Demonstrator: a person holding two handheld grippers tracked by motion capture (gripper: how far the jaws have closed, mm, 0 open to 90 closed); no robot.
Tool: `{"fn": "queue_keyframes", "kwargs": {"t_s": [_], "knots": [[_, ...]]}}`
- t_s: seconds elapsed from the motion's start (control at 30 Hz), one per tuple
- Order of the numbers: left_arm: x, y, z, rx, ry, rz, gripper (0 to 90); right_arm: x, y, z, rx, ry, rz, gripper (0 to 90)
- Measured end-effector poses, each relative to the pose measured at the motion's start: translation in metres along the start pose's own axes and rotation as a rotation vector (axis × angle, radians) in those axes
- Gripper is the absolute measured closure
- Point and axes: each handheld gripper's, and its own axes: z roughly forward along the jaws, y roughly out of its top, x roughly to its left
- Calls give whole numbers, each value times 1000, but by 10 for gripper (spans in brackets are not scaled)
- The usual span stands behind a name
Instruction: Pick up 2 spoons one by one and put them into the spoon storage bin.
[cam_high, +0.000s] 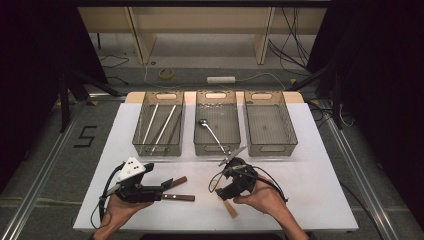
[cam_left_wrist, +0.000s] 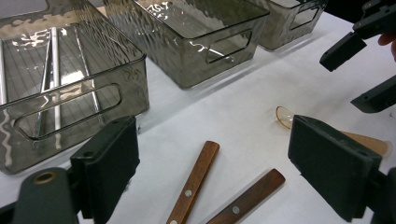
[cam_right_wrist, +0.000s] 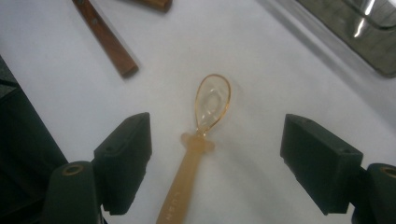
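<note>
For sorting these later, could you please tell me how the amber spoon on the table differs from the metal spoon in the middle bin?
The amber spoon is translucent plastic; the metal spoon is shiny steel. The amber spoon lies on the white table, the metal spoon inside the middle bin. Both lie flat.

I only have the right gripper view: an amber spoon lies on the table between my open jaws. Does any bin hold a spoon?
Observer: Yes, the middle bin holds a metal spoon.
Operator: What's in the left bin?
Observer: The left bin holds long pale sticks, lying lengthwise.
Operator: Is the other gripper near mine?
Observer: The left gripper hangs open above two wooden handles, apart from your right gripper.
</note>
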Motion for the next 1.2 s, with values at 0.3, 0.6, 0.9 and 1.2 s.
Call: {"fn": "queue_keyframes", "kwargs": {"t_s": [0.3, 0.6, 0.9, 1.2], "knots": [[0, 0, 0, 1, 0, 2, 155, 4, -8, 6, 23, 8, 0, 272], [0, 0, 0, -5, -1, 2, 155, 9, -18, 9, 14, 31, 20, 372], [-1, 0, 0, -4, -3, 4, 155, 16, -30, 22, 50, 6, 24, 449], [-1, 0, 0, -1, -3, 6, 155, 18, -35, 30, 71, 15, 18, 563]]}}
